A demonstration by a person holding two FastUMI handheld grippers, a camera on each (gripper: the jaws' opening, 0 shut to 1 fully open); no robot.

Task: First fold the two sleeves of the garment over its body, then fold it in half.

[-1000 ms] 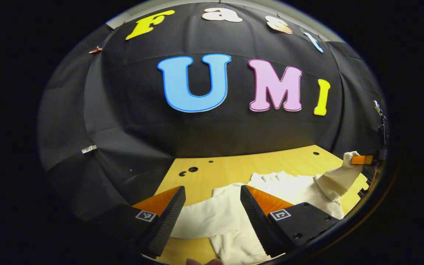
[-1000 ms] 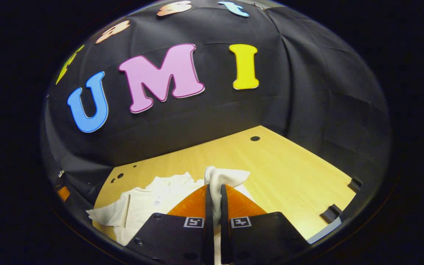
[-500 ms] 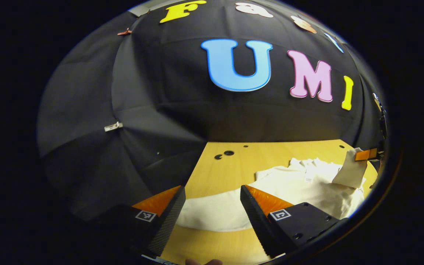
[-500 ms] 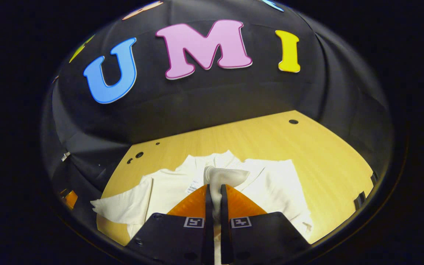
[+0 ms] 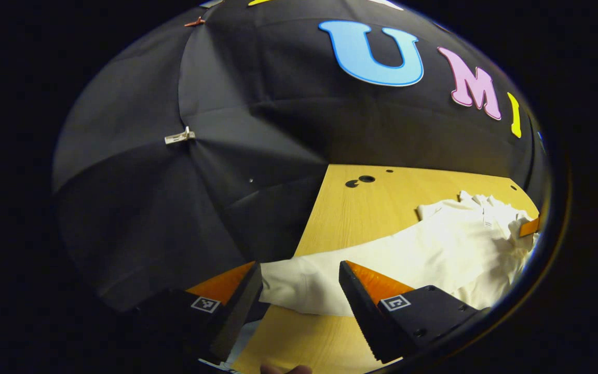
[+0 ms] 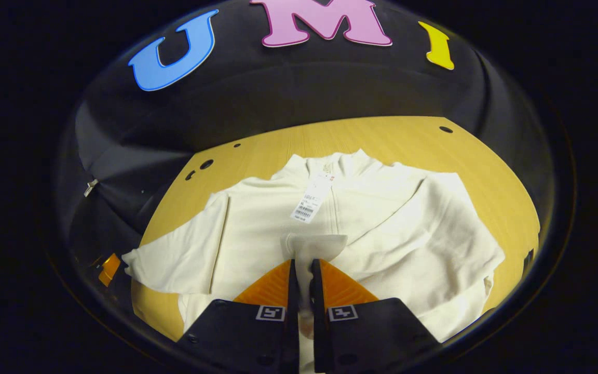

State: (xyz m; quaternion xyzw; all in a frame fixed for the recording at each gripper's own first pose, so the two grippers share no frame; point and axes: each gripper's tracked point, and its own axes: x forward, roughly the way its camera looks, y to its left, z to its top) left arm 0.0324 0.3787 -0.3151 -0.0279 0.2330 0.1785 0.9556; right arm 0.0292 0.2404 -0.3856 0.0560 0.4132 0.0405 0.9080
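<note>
A cream-white zip garment lies on the wooden table, collar toward the booth wall, with a paper tag on its chest. My right gripper is shut on the cuff of the right sleeve, which is drawn across the body. The left sleeve lies spread out to the side. In the left gripper view that sleeve lies between the fingers of my left gripper, which is open and does not press on it. The garment's body stretches away to the right.
The table's left edge runs close beside the left sleeve, with the black cloth wall beyond it. Small holes mark the table's far corner. A fingertip of a hand shows at the bottom of the left gripper view.
My right gripper has carried the right sleeve's cuff over the garment's body and tilted down toward it. My left gripper has swung left to the left sleeve's end, still open.
</note>
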